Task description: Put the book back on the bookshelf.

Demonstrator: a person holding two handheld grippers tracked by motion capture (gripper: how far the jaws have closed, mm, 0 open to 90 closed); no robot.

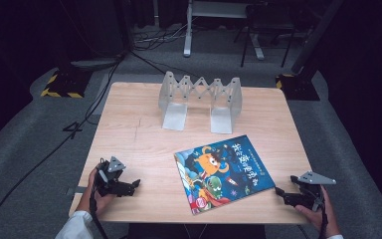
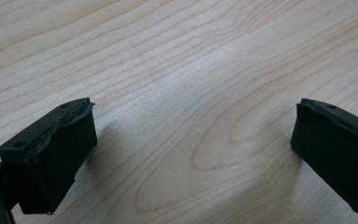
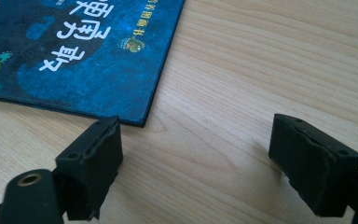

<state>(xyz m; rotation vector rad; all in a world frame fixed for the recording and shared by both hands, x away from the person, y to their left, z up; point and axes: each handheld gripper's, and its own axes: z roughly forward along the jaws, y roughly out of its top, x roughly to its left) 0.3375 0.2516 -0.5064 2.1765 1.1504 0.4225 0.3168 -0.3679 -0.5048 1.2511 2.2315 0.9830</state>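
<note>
A blue picture book (image 1: 222,172) with a cartoon cover lies flat on the wooden table (image 1: 129,129), right of centre. Its corner (image 3: 88,60) lies just beyond my right gripper (image 3: 196,149), whose jaws stand wide apart over bare wood. In the high view my right gripper (image 1: 281,193) rests at the table's right front edge, pointing left toward the book. At the left front, my left gripper (image 1: 135,185) points right, and its jaws (image 2: 193,135) are spread wide over bare wood, holding nothing.
A grey expanding book rack (image 1: 200,99) with two upright ends stands at the back of the table. Cables (image 1: 40,154) trail over the grey floor on the left. Stands and a yellow-striped base (image 1: 62,84) surround the table.
</note>
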